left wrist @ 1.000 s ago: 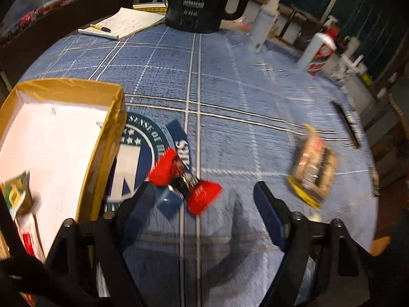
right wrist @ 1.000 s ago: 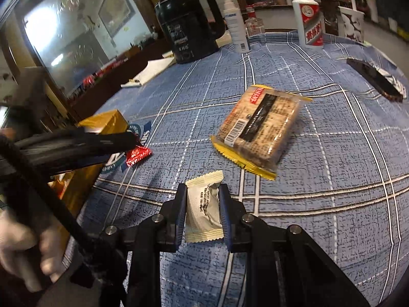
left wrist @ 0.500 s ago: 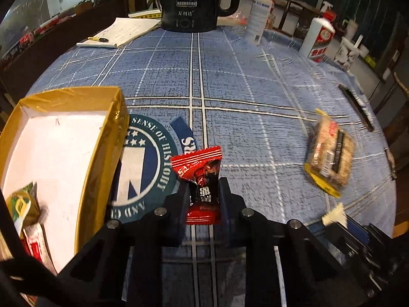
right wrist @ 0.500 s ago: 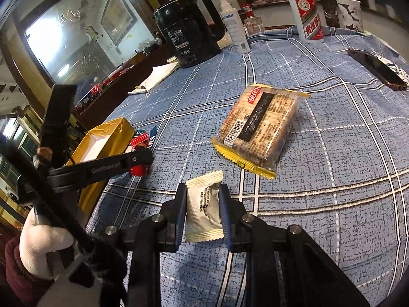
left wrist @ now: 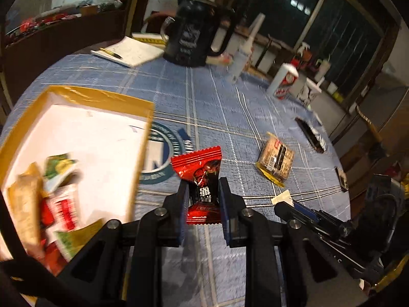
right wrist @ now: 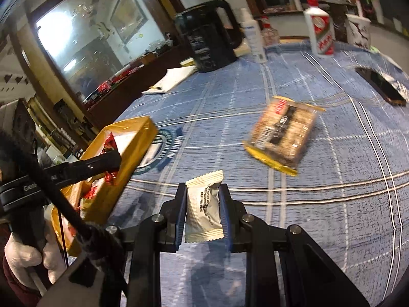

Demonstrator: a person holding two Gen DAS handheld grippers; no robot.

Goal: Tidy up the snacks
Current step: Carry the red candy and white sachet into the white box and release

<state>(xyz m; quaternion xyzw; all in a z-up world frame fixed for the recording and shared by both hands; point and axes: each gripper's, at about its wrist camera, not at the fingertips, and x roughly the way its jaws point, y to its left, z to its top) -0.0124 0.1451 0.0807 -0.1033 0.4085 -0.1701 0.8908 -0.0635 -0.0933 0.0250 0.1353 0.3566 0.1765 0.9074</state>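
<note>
Left wrist view first: my left claw [left wrist: 203, 199] is closed tight on a red candy wrapper [left wrist: 200, 179], which stands upright between the two jaws, lifted off the blue plaid worktop [left wrist: 230, 107]. Just to its left sits the gold-rimmed box [left wrist: 84, 97], its white floor already carrying several snack packets [left wrist: 53, 192] at the near end. Further right on the cloth lies a clear cracker pack with yellow edges [left wrist: 276, 161], well apart from the box. At the far side I see a black kettle [left wrist: 194, 38], a notepad with a pen [left wrist: 130, 53] and a white bottle with a red label [left wrist: 283, 81].

Right wrist view: my right claw [right wrist: 203, 209] is clamped on a white candy packet [right wrist: 203, 209], held upright between the jaws above the cloth. The cracker pack [right wrist: 281, 135] lies ahead and to the right, blurred. On the left, the left claw [right wrist: 112, 160] holds its red candy [right wrist: 110, 143] over the gold box [right wrist: 133, 140]. A dark phone [right wrist: 381, 87] rests near the far right edge.
</note>
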